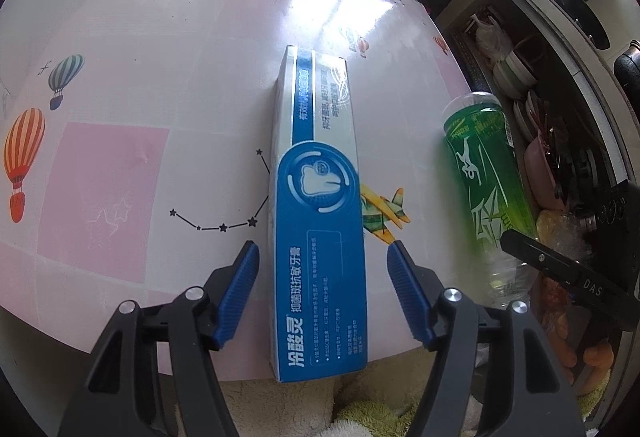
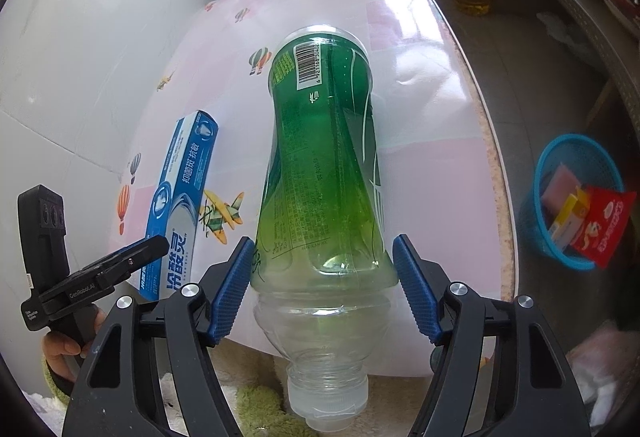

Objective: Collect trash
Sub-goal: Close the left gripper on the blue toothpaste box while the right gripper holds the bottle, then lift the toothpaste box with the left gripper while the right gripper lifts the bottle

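Left wrist view first. Left gripper straddles the near end of the toothpaste box, which lies flat on the table and runs from 6 o'clock toward 12 o'clock. Both blue pads stand clear of the box sides, so the jaws are released and nothing is grasped. The box's near end overhangs the table edge; a lopsided close would likely skew it or push it off the edge. At 3 o'clock lies the green bottle, with a black finger of the other gripper across its near end.

Right wrist view. Right gripper brackets the green bottle at its clear shoulder, cap end toward 6 o'clock and hanging past the table edge. The left pad sits just beside the wall; whether it touches cannot be told. The right pad shows a slight gap, so the grip reads as not yet clenched. A round, smooth, tapering wall would probably roll or squirt forward under a squeeze. The blue basket, at 3 o'clock on the floor, already holds packets; it sits below table level, so a loose hold risks a drop on the way.
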`<state>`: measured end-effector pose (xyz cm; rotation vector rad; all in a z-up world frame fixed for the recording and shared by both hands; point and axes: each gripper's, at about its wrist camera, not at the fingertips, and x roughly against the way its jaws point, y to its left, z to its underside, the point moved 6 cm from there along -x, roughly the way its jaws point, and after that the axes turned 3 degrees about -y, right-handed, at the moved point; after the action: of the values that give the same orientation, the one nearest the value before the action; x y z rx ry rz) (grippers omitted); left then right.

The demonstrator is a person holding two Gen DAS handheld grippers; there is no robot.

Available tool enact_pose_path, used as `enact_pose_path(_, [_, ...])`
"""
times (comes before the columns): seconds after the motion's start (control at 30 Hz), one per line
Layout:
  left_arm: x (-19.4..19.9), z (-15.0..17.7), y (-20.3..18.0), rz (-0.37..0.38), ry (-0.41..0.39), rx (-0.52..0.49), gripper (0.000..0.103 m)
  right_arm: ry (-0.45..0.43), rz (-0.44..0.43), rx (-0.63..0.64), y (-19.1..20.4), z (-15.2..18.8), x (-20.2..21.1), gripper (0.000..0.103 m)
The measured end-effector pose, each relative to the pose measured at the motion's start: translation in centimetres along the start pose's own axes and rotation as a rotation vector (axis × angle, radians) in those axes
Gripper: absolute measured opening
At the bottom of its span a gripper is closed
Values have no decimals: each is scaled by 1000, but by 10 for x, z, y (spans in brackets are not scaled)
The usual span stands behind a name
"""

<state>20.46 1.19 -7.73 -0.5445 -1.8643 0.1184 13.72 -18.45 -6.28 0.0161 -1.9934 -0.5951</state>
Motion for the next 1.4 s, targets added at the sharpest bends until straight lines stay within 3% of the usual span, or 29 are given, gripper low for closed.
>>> enact_pose_path(0.3, [-10,-9,-6,-42,-16,-60,64,-4,0,-9,-7,2,5,66])
enact_pose_path(0.6, [-21,-19,-8,-154,-48,-163,64,-6,-3,-17,-11,2,7,66])
enact_pose_path(0.8, [-27,-19,-9,-187,-48,-190,64,-8,-4,-23,-13,1,6,66])
enact_pose_path(1.13, [-28,-19,-11,-206,-68,-206,51,-9,-6,-28,-13,1,5,67])
enact_pose_path(1.4, [-26,-18,-9,-198,-75,-202,50,-9,-6,-28,-14,1,5,66])
